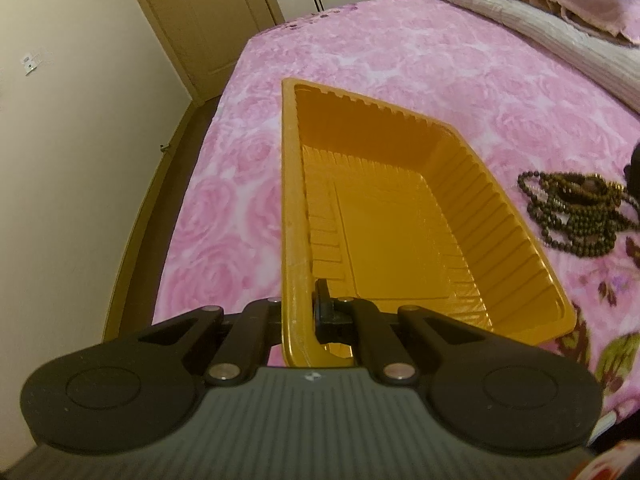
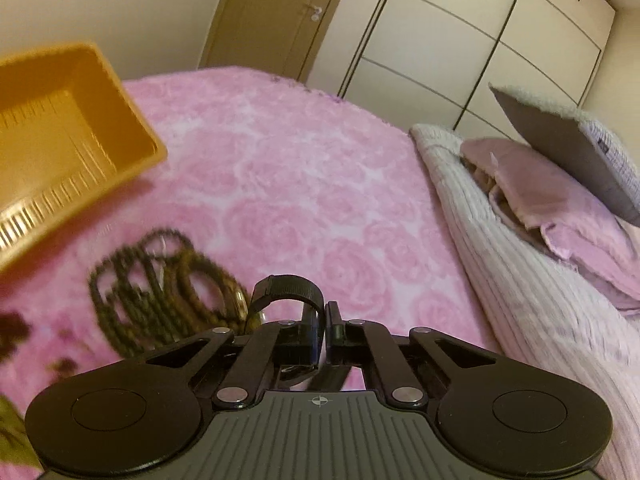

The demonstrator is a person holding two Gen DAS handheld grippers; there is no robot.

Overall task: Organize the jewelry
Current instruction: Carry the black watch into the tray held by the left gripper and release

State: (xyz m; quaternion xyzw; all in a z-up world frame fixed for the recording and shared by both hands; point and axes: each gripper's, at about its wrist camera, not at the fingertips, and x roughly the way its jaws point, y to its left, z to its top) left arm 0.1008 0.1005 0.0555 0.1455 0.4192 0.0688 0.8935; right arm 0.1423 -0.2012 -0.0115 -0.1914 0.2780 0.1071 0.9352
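Note:
An empty orange plastic tray (image 1: 384, 216) is held over the pink bed. My left gripper (image 1: 312, 312) is shut on the tray's near left rim. A pile of dark beaded necklaces (image 1: 576, 212) lies on the blanket to the tray's right. In the right wrist view the tray (image 2: 60, 140) is at upper left and the beads (image 2: 160, 292) lie below it, blurred. My right gripper (image 2: 323, 324) is shut on a black watch strap (image 2: 288, 286) that loops up to the left of the fingers, beside the beads.
The pink rose-patterned blanket (image 1: 400, 52) covers the bed. Folded quilt and pillows (image 2: 540, 200) lie along the right side. A door (image 1: 200, 20) and wardrobe doors (image 2: 460, 40) stand beyond the bed. The floor drops away at the bed's left edge.

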